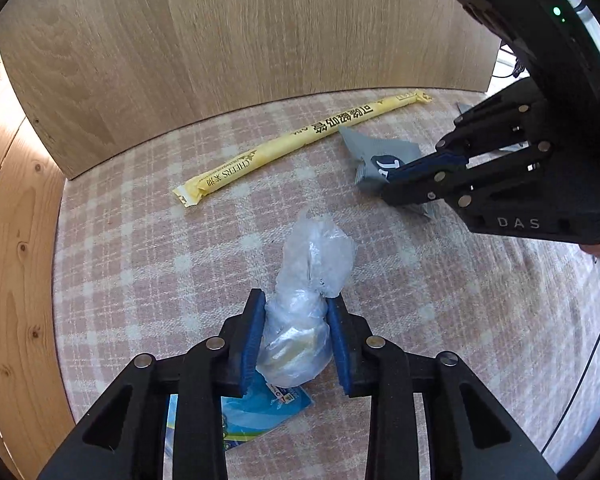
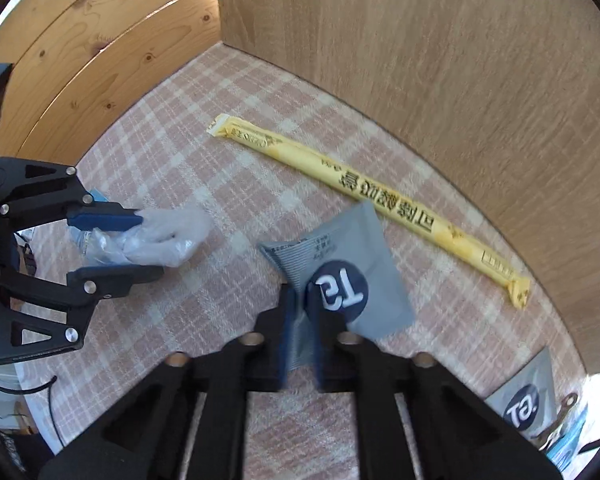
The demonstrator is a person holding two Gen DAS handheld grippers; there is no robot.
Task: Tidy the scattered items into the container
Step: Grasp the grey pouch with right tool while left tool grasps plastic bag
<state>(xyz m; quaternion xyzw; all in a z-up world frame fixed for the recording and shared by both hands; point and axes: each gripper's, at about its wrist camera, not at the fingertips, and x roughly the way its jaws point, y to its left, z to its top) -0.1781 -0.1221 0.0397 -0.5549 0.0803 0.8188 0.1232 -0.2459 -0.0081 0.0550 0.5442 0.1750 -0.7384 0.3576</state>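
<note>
Woven checked tablecloth [image 1: 148, 248], matt wood-grain panel [image 1: 220, 40], crinkly clear plastic bag [image 1: 300, 320], glossy yellow wrapper [image 1: 284, 148]

A home setting is showing here, most likely a living or dining corner. A pink and cream checked tablecloth [image 1: 148, 264] is covering the work surface, and knotty pine boarding [image 2: 100, 52] is lining the wall behind it. A plain oak-look panel [image 1: 236, 40] is standing upright at the back edge of the cloth. Ordinary household bits are lying about on it: a long yellow sachet [image 2: 364, 196], a grey snack packet [image 2: 340, 268] and a crumpled clear plastic bag [image 1: 312, 280].
</note>
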